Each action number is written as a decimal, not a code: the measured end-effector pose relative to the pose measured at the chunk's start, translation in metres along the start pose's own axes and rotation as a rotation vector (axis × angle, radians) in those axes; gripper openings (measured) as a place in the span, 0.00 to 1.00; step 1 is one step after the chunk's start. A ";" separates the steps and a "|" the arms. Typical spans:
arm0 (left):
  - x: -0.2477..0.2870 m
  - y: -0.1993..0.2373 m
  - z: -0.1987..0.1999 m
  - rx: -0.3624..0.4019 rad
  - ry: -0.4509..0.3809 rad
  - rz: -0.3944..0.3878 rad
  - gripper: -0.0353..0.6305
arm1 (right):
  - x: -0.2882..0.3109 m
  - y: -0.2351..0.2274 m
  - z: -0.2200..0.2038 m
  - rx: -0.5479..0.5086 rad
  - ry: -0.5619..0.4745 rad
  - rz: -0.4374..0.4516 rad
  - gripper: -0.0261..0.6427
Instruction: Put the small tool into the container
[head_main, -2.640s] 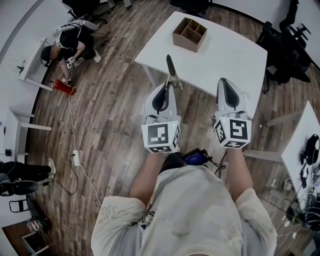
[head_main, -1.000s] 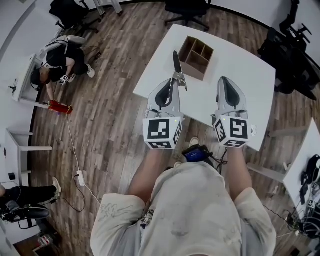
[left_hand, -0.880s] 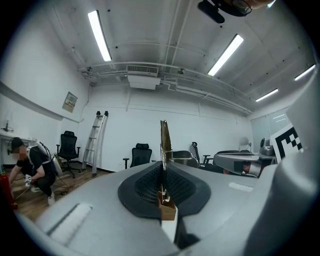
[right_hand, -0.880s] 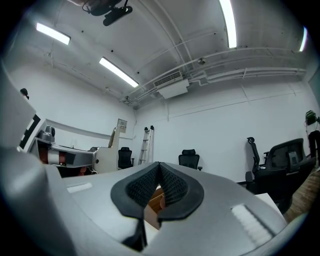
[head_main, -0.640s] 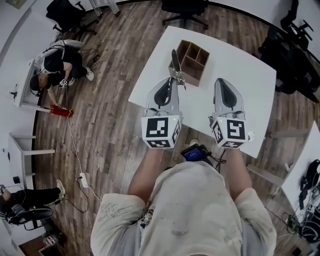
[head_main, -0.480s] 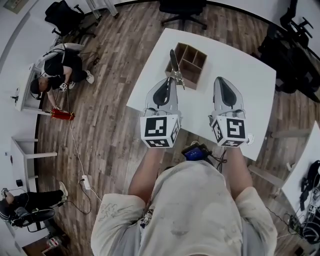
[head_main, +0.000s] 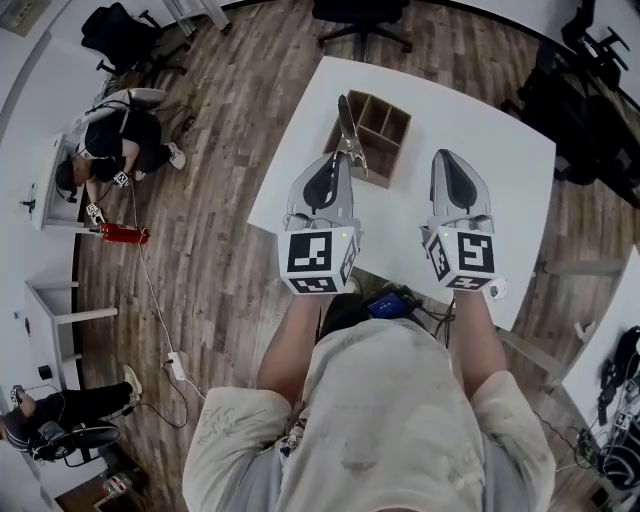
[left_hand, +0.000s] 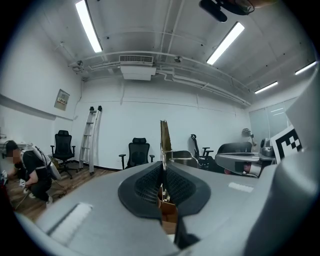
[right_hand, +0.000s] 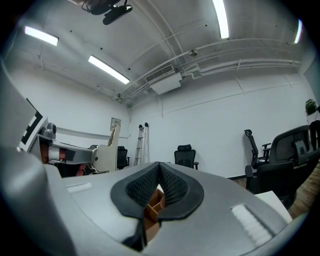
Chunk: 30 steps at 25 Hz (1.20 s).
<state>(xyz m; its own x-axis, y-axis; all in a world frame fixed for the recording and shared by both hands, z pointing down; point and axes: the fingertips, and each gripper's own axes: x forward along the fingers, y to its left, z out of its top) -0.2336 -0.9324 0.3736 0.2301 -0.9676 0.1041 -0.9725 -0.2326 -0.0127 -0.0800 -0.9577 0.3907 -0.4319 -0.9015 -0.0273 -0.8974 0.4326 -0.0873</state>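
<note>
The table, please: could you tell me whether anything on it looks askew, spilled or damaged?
Nothing stands out. The wooden box stands upright on the white table, with no visible spill or damage. The small tool is clamped in the left gripper, poking out towards the box. The right gripper is shut and empty.

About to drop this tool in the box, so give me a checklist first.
1. The tool clamped in the left gripper: ok.
2. The box upright on the table: ok.
3. The tool over a compartment: cannot tell; it overlaps the box's left edge.
4. The tool tipped downward: not ok; it points forward.
5. The right gripper clear of the box: ok, shut.
</note>
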 end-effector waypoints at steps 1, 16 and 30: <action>0.008 0.013 -0.004 -0.001 0.009 -0.002 0.08 | 0.012 0.005 -0.004 -0.001 0.003 -0.005 0.05; 0.094 0.110 -0.031 -0.024 0.199 -0.079 0.08 | 0.114 0.031 -0.018 -0.020 0.033 -0.066 0.05; 0.152 0.126 -0.051 0.054 0.351 -0.083 0.09 | 0.139 0.008 -0.022 -0.004 0.047 -0.093 0.05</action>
<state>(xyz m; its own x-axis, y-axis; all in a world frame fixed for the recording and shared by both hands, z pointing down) -0.3229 -1.1038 0.4387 0.2723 -0.8546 0.4422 -0.9457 -0.3225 -0.0410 -0.1495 -1.0791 0.4083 -0.3499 -0.9364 0.0270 -0.9343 0.3468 -0.0831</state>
